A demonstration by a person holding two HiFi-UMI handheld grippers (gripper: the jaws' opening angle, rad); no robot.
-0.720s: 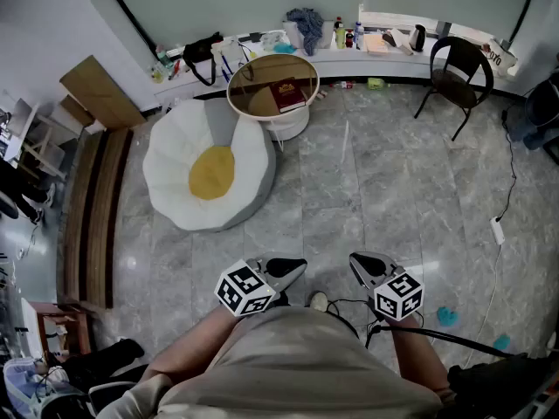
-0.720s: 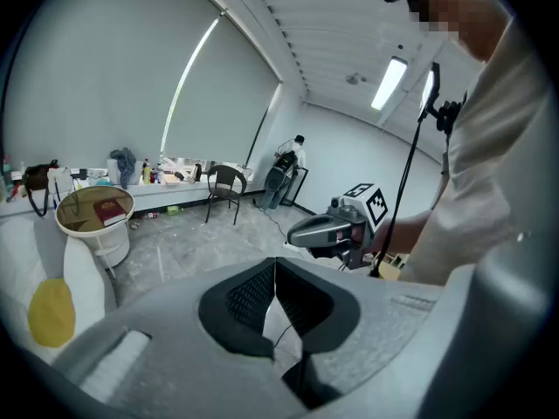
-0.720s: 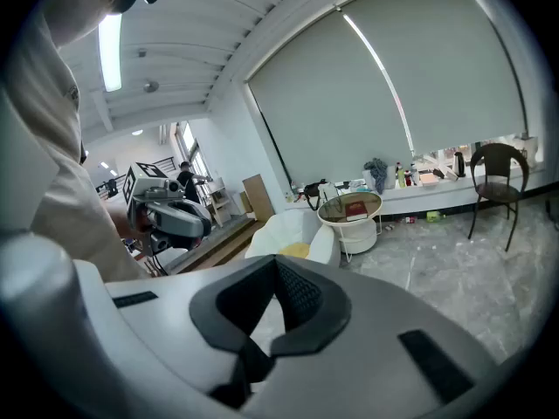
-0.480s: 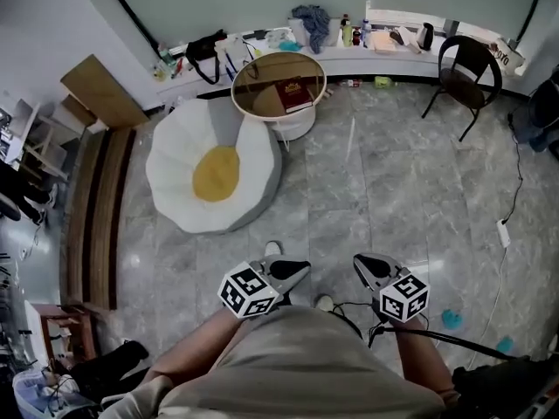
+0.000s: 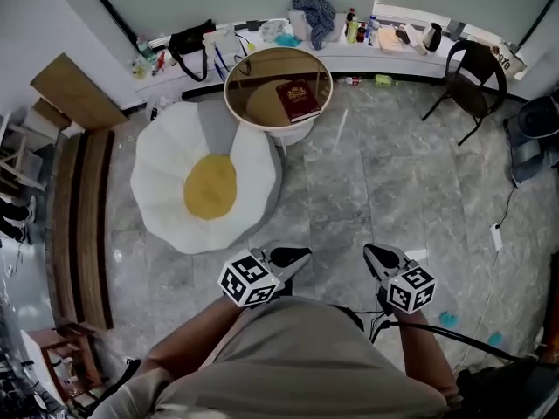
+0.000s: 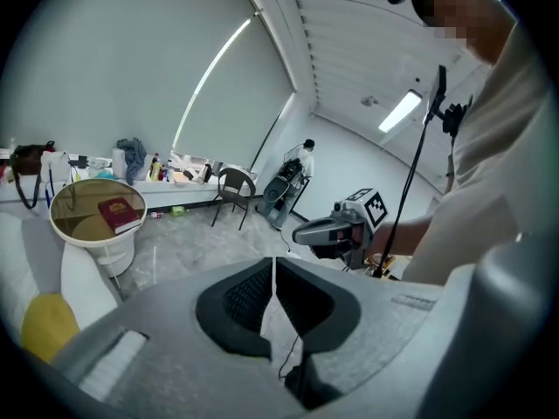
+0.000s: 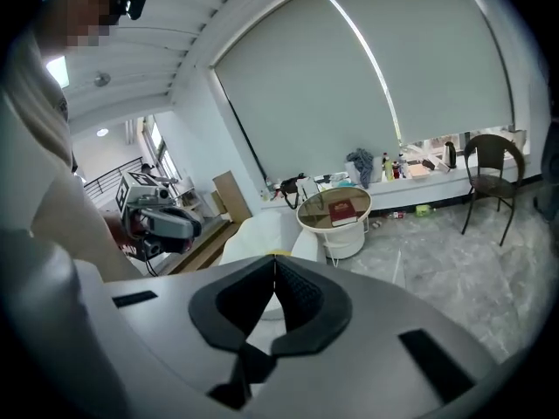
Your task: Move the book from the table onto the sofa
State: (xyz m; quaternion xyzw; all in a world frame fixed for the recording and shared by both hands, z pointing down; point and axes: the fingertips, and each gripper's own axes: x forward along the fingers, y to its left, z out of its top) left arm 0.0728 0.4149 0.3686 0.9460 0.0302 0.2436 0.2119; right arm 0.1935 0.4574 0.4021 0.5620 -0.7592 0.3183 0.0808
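- The dark red book [image 5: 298,99] lay flat on the round table [image 5: 253,103], on the half of the tabletop nearer the chair, with neither gripper touching it.
- The sofa [image 5: 205,186] — a white, egg-shaped floor cushion with a yellow centre — sat just beside the table, its rim up against the table's white base on the side toward the person.
- The left gripper [image 5: 295,256] hung well apart from the table, above the grey tiled floor [image 5: 376,173]; its jaws were pressed together with nothing between them.
- The right gripper [image 5: 374,255] was held about as far from the table as the left one, its jaws likewise closed on nothing.
- Both grippers pointed toward the table and somewhat downward, close in front of the person's pale shirt [image 5: 297,365].
- Behind the table ran a long ledge [image 5: 367,55] crowded with bottles, a bundled cloth and a black bag [image 5: 185,42].
- A black chair [image 5: 472,81] stood to the right of the table in the head view, clear of it.
- Wooden planks [image 5: 83,216] lay beyond the sofa, on the side away from the table.
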